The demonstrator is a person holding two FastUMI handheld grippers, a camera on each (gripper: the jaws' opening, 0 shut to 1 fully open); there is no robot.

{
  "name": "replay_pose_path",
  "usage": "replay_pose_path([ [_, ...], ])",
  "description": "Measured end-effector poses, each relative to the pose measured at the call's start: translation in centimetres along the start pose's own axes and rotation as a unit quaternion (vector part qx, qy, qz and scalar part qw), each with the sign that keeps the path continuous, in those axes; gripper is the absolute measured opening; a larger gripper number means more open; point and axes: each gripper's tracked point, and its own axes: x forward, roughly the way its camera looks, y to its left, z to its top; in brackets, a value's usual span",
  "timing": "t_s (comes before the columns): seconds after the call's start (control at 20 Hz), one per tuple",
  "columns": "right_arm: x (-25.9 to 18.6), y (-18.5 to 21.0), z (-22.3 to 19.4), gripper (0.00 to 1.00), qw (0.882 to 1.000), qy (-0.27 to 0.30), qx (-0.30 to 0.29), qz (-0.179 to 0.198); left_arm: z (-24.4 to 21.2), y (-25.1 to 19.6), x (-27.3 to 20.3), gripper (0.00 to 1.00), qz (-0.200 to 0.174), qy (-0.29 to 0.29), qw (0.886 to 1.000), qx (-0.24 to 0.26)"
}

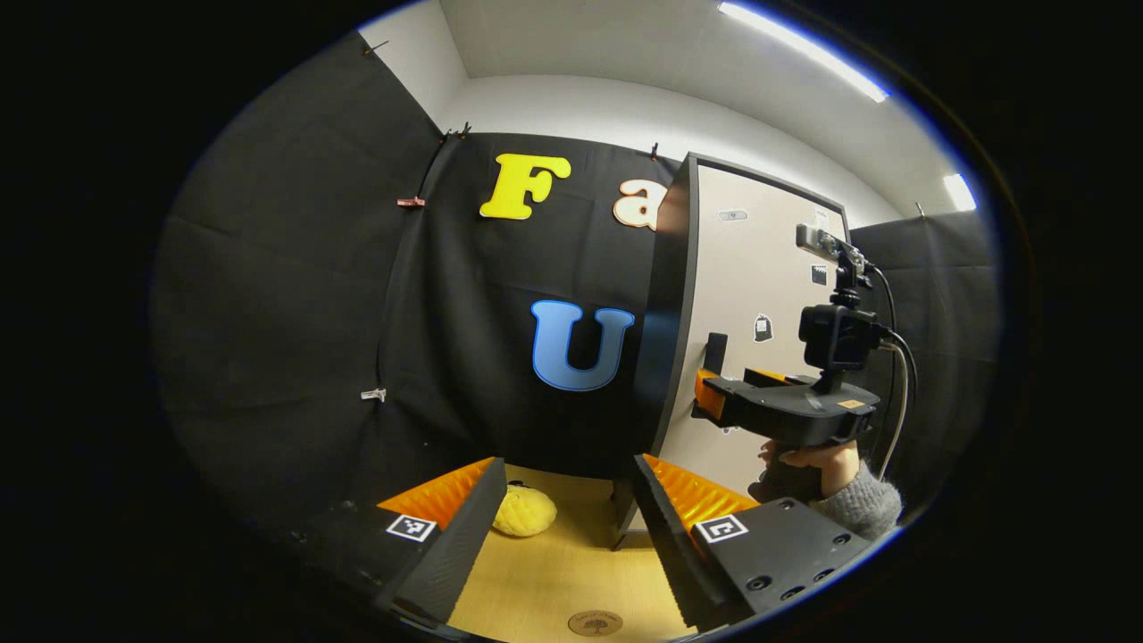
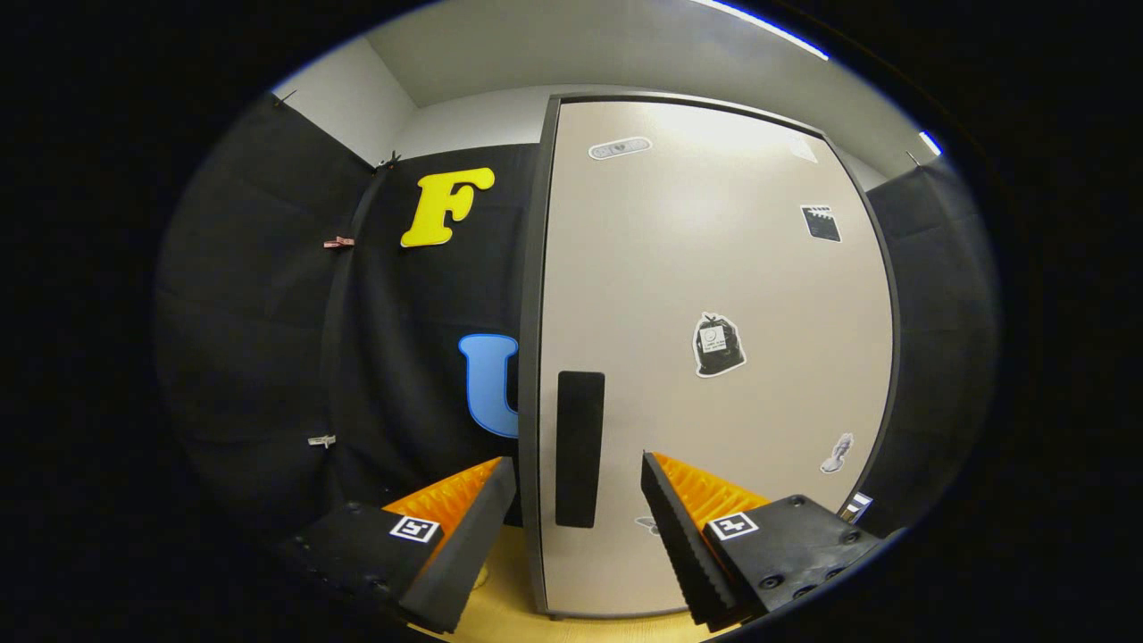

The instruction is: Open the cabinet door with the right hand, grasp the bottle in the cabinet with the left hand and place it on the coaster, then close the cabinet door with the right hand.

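The tall beige cabinet door (image 2: 714, 268) is shut and hides the inside. Its dark vertical handle (image 2: 579, 446) stands near the door's left edge. My right gripper (image 2: 578, 461) is open, one finger on each side of the handle, close to it. In the left gripper view the same cabinet (image 1: 759, 295) stands at the right, with the right gripper (image 1: 707, 393) at its handle (image 1: 715, 350), held by a hand (image 1: 817, 460). My left gripper (image 1: 569, 464) hangs open over the wooden table (image 1: 571, 572), holding nothing. A round wooden coaster (image 1: 596, 622) lies just below it.
A yellow lumpy object (image 1: 524, 511) lies on the table by the left finger, near the black cloth wall (image 1: 312, 313). The cabinet's left side panel (image 1: 671, 295) stands just right of the left gripper.
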Motion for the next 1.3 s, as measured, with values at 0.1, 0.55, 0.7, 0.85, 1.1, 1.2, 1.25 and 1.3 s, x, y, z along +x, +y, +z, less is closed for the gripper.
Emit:
replay_pose_path([
  [0.1, 1.2, -0.1, -0.3, 0.9, 1.0, -0.001, 0.001, -0.007, -0.6, 0.1, 0.0, 0.9, 0.004, 0.004, 1.0, -0.002],
  [0.55, 4.2, -0.2, -1.1, 0.72, 0.999, -0.004, -0.015, -0.035, -2.1, 0.6, 0.2, 0.9, 0.006, 0.019, 1.0, -0.017],
  [0.7, 4.7, 0.0, -1.5, 0.49, 0.999, -0.003, -0.023, -0.039, -2.4, 1.2, 0.5, 0.9, 0.012, 0.021, 1.0, -0.019],
  [0.85, 4.8, -0.2, -1.6, 0.43, 0.998, -0.002, -0.027, -0.049, -2.6, 1.7, 0.6, 0.9, 0.018, 0.025, 0.999, -0.021],
  [1.1, 4.7, -0.2, -1.7, 0.22, 0.999, 0.01, -0.022, -0.046, -2.7, 2.0, -0.1, 0.9, 0.025, 0.027, 0.999, -0.021],
  [1.2, 4.4, -0.2, -1.6, 0.22, 0.999, 0.012, -0.022, -0.039, -2.5, 2.0, -0.3, 0.9, 0.026, 0.025, 0.999, -0.018],
  [1.25, 4.2, -0.1, -1.6, 0.22, 0.999, 0.014, -0.021, -0.034, -2.3, 2.0, -0.5, 0.9, 0.026, 0.023, 0.999, -0.016],
  [1.3, 3.7, -0.1, -1.5, 0.22, 0.999, 0.015, -0.021, -0.027, -2.2, 2.0, -0.4, 0.9, 0.026, 0.022, 0.999, -0.014],
])
